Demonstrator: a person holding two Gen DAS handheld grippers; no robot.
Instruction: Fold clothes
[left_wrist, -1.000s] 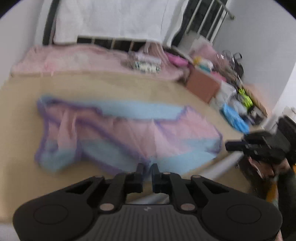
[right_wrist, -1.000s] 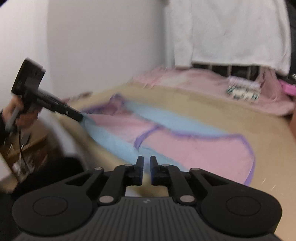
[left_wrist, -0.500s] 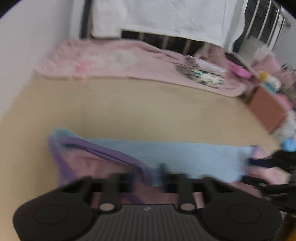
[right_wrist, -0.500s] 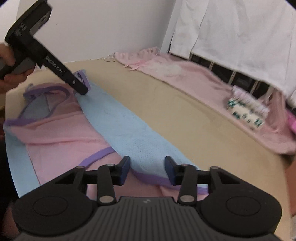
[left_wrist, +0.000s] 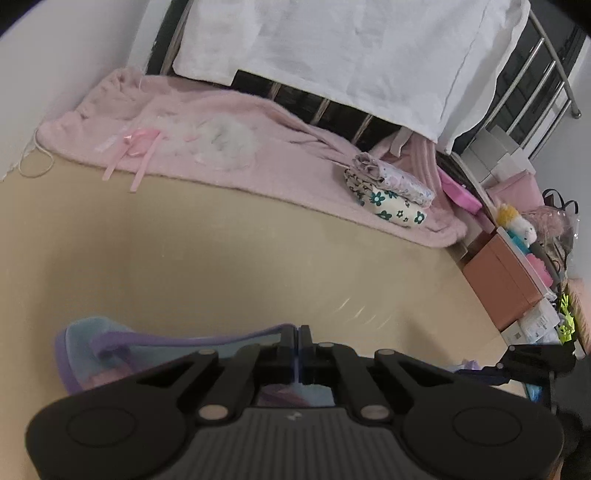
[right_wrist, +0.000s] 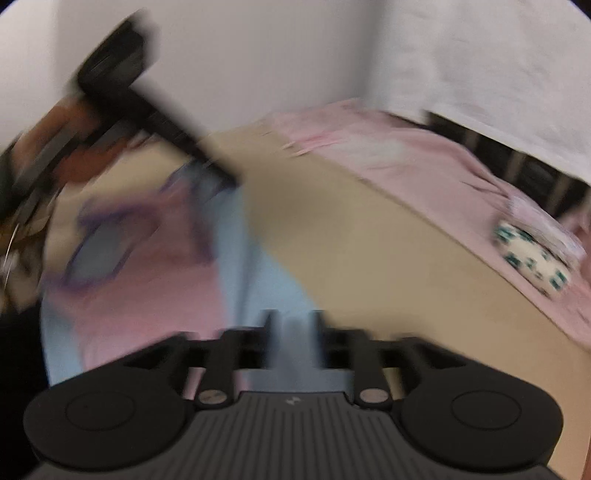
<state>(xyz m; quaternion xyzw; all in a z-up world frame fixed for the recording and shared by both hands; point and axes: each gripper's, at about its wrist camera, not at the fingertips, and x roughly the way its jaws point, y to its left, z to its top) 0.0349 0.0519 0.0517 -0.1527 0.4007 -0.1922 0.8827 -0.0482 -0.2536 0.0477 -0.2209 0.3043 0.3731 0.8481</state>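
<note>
A pink garment (left_wrist: 85, 347) with light blue bands and purple trim lies spread on the tan bed surface (left_wrist: 221, 258). My left gripper (left_wrist: 298, 332) is shut on its purple far hem. In the right wrist view the garment (right_wrist: 147, 295) is blurred, and the left gripper (right_wrist: 227, 177) touches its far edge, held by a hand (right_wrist: 74, 147). My right gripper (right_wrist: 293, 321) has a visible gap between its fingers, with the blue band lying in that gap. From the left wrist view the right gripper (left_wrist: 480, 371) sits low at the garment's right end.
A fluffy pink blanket (left_wrist: 221, 122) lies along the head of the bed. A small stack of folded floral clothes (left_wrist: 388, 192) rests on it. A white sheet (left_wrist: 332, 48) hangs over the metal bed rail. A brown box (left_wrist: 498, 273) and clutter stand at the right.
Both grippers moved forward over the garment to its far edge. The left one opened, then shut on the purple hem. The right one opened wide and has since narrowed around the blue band.
</note>
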